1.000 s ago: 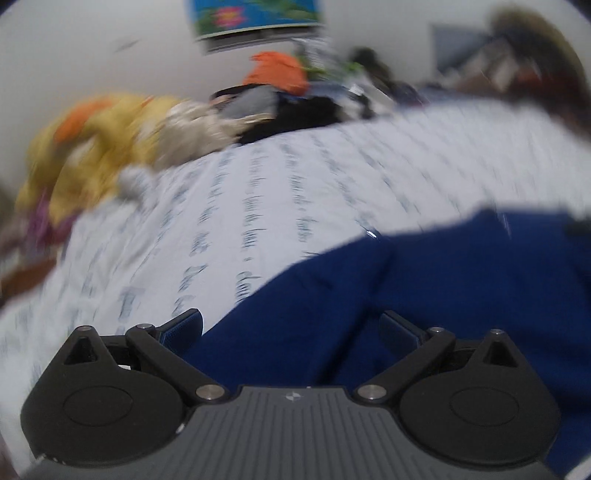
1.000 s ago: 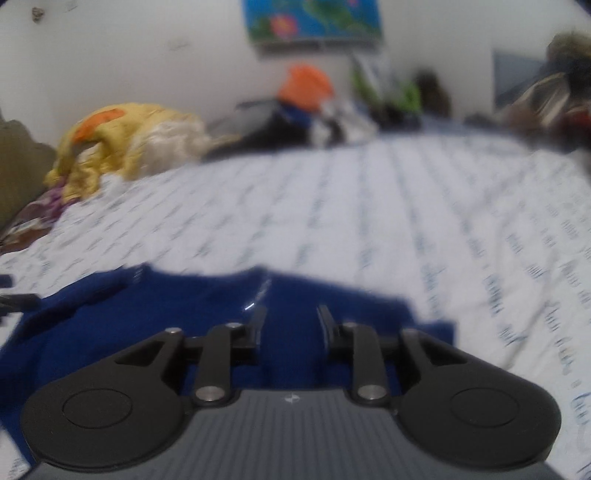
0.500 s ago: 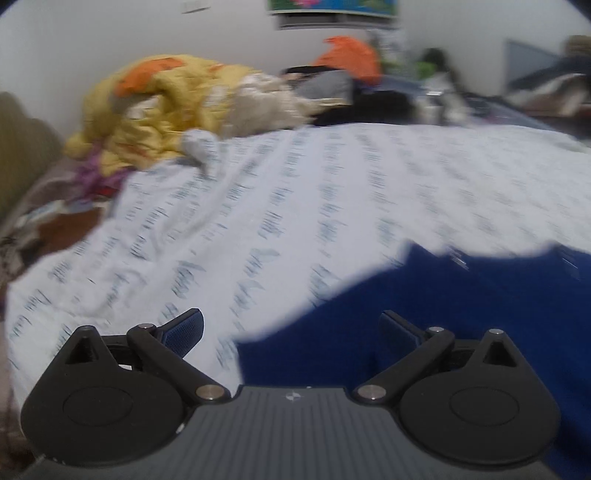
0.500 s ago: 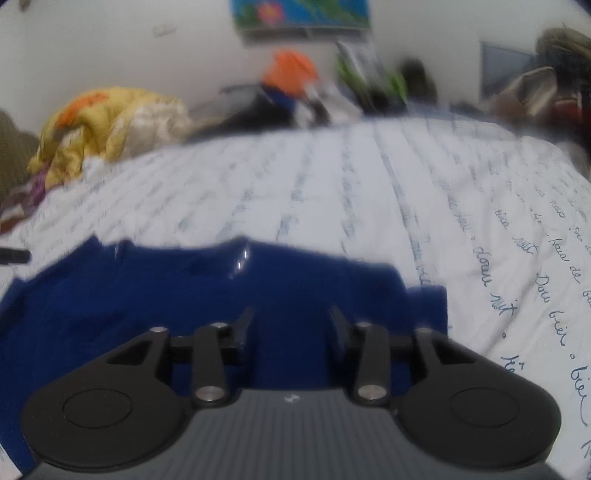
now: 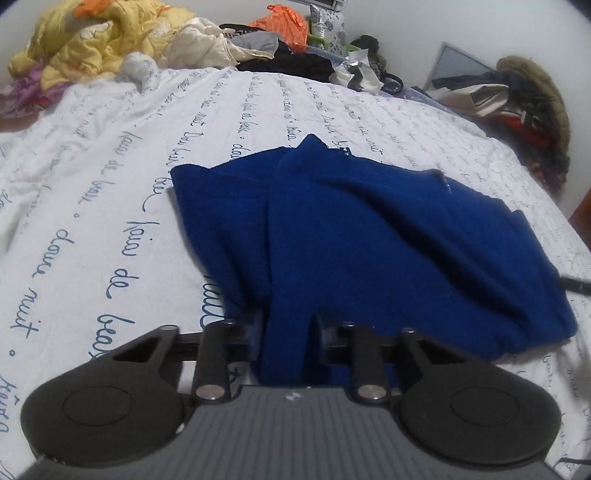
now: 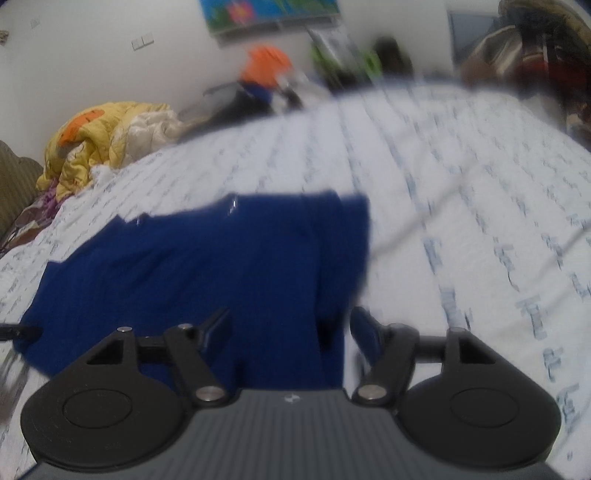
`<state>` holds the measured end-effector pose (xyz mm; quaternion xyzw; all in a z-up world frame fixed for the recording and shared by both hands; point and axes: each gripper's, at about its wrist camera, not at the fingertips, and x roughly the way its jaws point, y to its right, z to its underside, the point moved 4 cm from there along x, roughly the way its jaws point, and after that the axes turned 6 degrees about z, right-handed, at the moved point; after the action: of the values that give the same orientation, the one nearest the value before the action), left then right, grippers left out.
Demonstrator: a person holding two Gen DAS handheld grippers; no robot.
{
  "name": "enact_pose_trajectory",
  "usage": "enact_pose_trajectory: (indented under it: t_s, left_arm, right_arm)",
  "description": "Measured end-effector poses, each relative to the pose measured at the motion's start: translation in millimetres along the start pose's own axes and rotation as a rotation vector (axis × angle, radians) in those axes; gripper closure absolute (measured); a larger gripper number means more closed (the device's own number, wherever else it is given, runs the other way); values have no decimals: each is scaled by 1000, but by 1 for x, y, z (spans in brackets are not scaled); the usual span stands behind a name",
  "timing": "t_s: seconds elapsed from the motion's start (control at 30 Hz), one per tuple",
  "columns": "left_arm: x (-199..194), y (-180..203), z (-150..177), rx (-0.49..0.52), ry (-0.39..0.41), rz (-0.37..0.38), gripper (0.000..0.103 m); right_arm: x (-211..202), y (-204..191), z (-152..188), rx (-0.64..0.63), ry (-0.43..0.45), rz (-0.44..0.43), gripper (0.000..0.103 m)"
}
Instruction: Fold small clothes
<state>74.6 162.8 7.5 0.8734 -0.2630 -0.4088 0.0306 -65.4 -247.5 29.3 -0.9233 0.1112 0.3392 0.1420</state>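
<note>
**Sweater pinched by L, R letting go**

Sweater (image 5: 369, 229), blue, lies a bit bunched on the bed (image 5: 110, 166), near the front edge. Just 1 sweater to fold in view.

L gripper (image 5: 286, 334): jaws have just been closing & now squeeze a bunch of blue cloth at the near edge. The cloth runs up between the jaws, so it is held tight.

R gripper (image 6: 290, 328): jaws have just been opening. They stand apart w/ blue cloth under & between them, but the pads don't press on it. So R has let go. That view is blurry.

Step, I think: getting a new hold on the near edge to start a fold. Not folded yet; it looks lumpy w/ a big wrinkle across the middle.

Next move prob needs R to pinch its own bit of edge, then both lift together & lay the cloth over flat. Pull gently so it doesn't bunch more.

Count:
- sweater: 1
- grippers: 2
- bed: 1
- yellow blanket (image 5: 96, 40): 1, far back corner
- orange bag (image 5: 284, 22): 1, at the back
- clothes pile at the back: too jumbled to count
</note>
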Motion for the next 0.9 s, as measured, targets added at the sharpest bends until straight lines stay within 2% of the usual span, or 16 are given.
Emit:
enact_pose_trajectory:
  t_s: [0.03,0.07,0.1,0.13,0.17,0.2,0.37,0.47,0.53,0.57,0.6,0.67,0.7,0.83,0.9]
  left_arm:
    - [0,-1,0,-17,-9,27,96]
    - [0,-2,1,-36,-19,55,99]
    - [-2,-1,2,-42,-14,52,100]
    - [-3,1,4,-35,-15,47,100]
    - [-4,1,5,-32,-15,44,100]
    - [-7,2,8,-30,-20,41,100]
    - [-25,2,26,59,-65,26,100]
    - [-28,3,27,91,-66,35,99]
    - [-34,-1,21,66,-68,32,92]
    - [-39,-3,18,63,-51,7,79]
    - [-44,-3,14,72,-29,-35,55]
    - [-54,5,3,120,57,-110,28]
    - [-57,14,-3,146,99,-113,19]
    - [-35,54,-29,211,161,-123,14]
    - [-9,69,-36,247,165,-210,11]
  right_arm:
    - [-2,0,4,1,-13,-3,33]
    - [-3,0,9,-3,-25,-6,33]
    - [-3,-2,13,-9,-33,-5,44]
    - [-4,-4,17,-19,-36,-4,74]
    - [-3,-5,21,-28,-45,-4,88]
    - [-1,-5,24,-22,-52,3,96]
    - [-18,8,27,-2,-4,37,100]
    - [-14,13,32,-39,-54,72,99]
    - [-18,10,30,-49,-36,112,98]
    - [-23,6,26,-58,0,146,98]
    - [-30,-1,21,-70,47,164,97]
    - [-36,-21,11,-111,110,114,96]
    - [-33,-33,7,-126,114,76,93]
    - [-1,-82,-1,-188,90,-22,90]
    - [18,-104,-2,-207,76,-45,90]
